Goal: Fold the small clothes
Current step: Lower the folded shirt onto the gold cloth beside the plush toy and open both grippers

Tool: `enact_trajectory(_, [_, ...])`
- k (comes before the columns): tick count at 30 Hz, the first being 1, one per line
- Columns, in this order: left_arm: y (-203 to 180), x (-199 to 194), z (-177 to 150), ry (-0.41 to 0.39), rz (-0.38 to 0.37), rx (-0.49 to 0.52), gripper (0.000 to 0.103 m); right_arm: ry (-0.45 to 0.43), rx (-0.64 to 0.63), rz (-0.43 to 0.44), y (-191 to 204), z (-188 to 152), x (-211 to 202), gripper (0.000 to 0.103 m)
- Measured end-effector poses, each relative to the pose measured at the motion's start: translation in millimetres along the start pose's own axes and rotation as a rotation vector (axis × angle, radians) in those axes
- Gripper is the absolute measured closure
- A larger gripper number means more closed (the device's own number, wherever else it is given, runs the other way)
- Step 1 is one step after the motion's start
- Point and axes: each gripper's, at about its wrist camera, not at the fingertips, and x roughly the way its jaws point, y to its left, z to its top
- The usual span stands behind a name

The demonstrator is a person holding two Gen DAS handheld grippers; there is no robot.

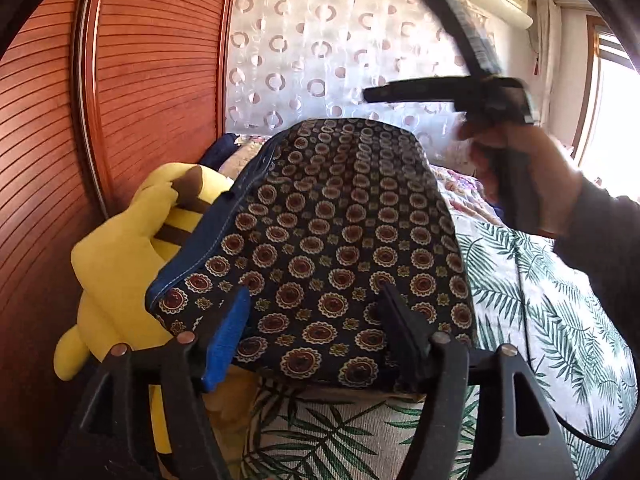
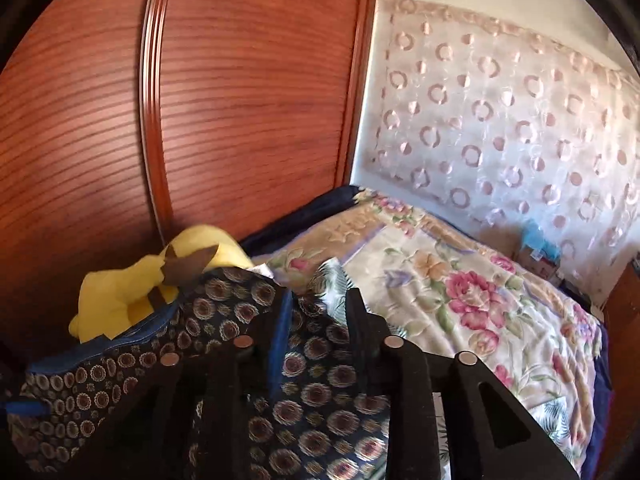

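A small dark garment (image 1: 340, 240) with round medallion print and a blue denim edge lies raised over the bed. My left gripper (image 1: 316, 304) is open, its fingers on either side of the garment's near edge. My right gripper (image 1: 394, 46), blurred and open, is held by a hand high above the garment's far right corner in the left wrist view. In the right wrist view the right gripper (image 2: 320, 300) is open above the same garment (image 2: 224, 392), with nothing between its fingers.
A yellow plush toy (image 1: 120, 248) lies left of the garment against a red-brown wooden wardrobe (image 1: 80, 120). A palm-leaf bedsheet (image 1: 540, 320) covers the bed. A floral quilt (image 2: 460, 280) lies beyond. A patterned curtain (image 2: 500, 120) hangs behind; a window (image 1: 612, 100) is at right.
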Motion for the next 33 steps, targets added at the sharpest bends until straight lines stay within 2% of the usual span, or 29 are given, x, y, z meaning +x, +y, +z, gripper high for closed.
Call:
enact_trajectory(2, [2, 0, -2, -0.004, 0.0, -0.011, 0.033, 0.001, 0.022, 0.053, -4, -14, -11, 0.067])
enact_trajectory(6, [3, -2, 0, -0.005, 0.007, -0.007, 0.031, 0.104, 0.01, 0.014, -14, -45, 3, 0.066])
enact_trajectory(9, [0, -14, 2, -0.033, 0.006, 0.004, 0.027, 0.137, 0.06, 0.001, -27, -57, 17, 0.066])
enact_trajectory(12, [-4, -25, 5, -0.074, 0.038, 0.023, 0.027, 0.102, 0.101, 0.004, -32, -55, 10, 0.066])
enact_trajectory(17, [-17, -50, 12, -0.149, 0.109, 0.084, 0.027, 0.065, 0.064, -0.001, -14, -57, -18, 0.066])
enact_trajectory(24, [-28, -68, 16, -0.154, 0.095, 0.083, 0.026, 0.0, 0.038, 0.019, 25, -88, -97, 0.066])
enact_trajectory(29, [-47, -82, 11, -0.145, 0.067, 0.098, 0.026, -0.017, 0.081, 0.021, 37, -113, -161, 0.041])
enact_trajectory(31, [-56, -90, 6, -0.151, 0.063, 0.103, 0.026, -0.01, 0.115, 0.014, 40, -125, -186, 0.028])
enact_trajectory(33, [-66, -97, 2, -0.154, 0.06, 0.115, 0.026, -0.011, 0.144, 0.01, 41, -136, -210, 0.026])
